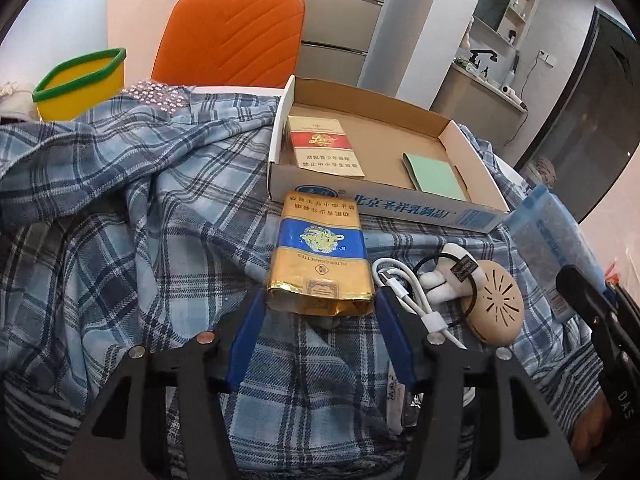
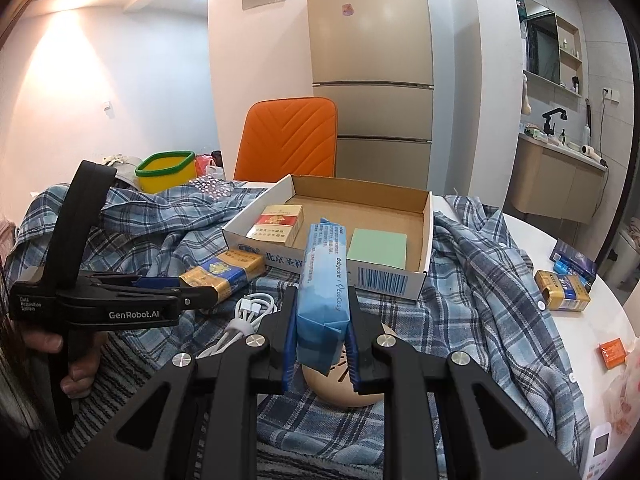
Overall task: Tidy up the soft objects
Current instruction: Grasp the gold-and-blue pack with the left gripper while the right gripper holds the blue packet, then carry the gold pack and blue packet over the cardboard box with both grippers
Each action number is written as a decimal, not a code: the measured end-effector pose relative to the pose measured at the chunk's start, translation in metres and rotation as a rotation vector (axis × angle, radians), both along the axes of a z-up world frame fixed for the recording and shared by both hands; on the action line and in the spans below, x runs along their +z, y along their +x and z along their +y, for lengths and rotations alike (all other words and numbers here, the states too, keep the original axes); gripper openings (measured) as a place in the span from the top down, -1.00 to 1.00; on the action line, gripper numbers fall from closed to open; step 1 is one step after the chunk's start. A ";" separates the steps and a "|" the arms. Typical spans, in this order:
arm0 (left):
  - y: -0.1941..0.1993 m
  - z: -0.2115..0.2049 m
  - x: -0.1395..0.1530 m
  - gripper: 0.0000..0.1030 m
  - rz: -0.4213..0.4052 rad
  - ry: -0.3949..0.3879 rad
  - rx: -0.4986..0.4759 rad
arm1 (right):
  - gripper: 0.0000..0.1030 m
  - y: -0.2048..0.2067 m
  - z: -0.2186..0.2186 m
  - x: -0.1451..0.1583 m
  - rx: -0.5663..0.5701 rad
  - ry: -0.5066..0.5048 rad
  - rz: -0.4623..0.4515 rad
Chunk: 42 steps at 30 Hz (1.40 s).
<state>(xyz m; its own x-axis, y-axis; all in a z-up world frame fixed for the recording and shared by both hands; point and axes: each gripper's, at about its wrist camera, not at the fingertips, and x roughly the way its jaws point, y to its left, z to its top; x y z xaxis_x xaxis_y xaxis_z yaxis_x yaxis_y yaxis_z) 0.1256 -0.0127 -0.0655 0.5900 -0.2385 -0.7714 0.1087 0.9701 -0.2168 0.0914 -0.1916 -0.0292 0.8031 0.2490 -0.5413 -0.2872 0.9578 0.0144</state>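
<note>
A gold-and-blue soft cigarette pack (image 1: 320,252) lies on a blue plaid shirt (image 1: 140,220) just in front of a shallow cardboard box (image 1: 384,208). My left gripper (image 1: 318,300) has its blue pads pressed on both sides of the pack's near end; the right wrist view shows that gripper (image 2: 196,284) on the pack (image 2: 224,272). My right gripper (image 2: 322,300) is shut on a blue tissue pack (image 2: 324,276), held on edge above the shirt (image 2: 480,280) and before the box (image 2: 384,280). In the box lie a red cigarette pack (image 1: 324,146) and a green pad (image 1: 436,174).
A coiled white cable (image 1: 400,280) and a beige round vented case (image 1: 500,300) lie right of the gold pack. A yellow bin with a green rim (image 1: 80,84) and an orange chair (image 1: 232,36) stand behind. More packs (image 2: 562,290) lie on the white table at right.
</note>
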 end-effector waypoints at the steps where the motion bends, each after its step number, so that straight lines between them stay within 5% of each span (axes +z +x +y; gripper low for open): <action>1: 0.000 -0.002 0.000 -0.10 0.000 0.011 -0.002 | 0.58 0.000 0.000 0.000 -0.001 0.000 0.000; 7: 0.002 -0.005 -0.001 -0.01 0.011 0.036 -0.005 | 0.58 0.000 0.001 0.000 -0.001 0.000 0.000; 15: -0.008 -0.014 0.011 0.11 -0.084 0.067 -0.035 | 0.58 -0.001 0.000 0.000 -0.004 0.001 -0.001; 23: -0.038 -0.018 0.041 0.12 -0.314 0.053 -0.074 | 0.58 -0.003 -0.003 0.002 -0.013 -0.001 -0.018; 31: -0.063 -0.011 0.065 0.13 -0.524 0.036 -0.046 | 0.58 -0.022 -0.016 0.019 -0.097 0.042 -0.173; 42: -0.076 -0.012 0.094 0.13 -0.594 0.060 0.001 | 0.58 -0.044 -0.007 0.047 -0.143 -0.013 -0.319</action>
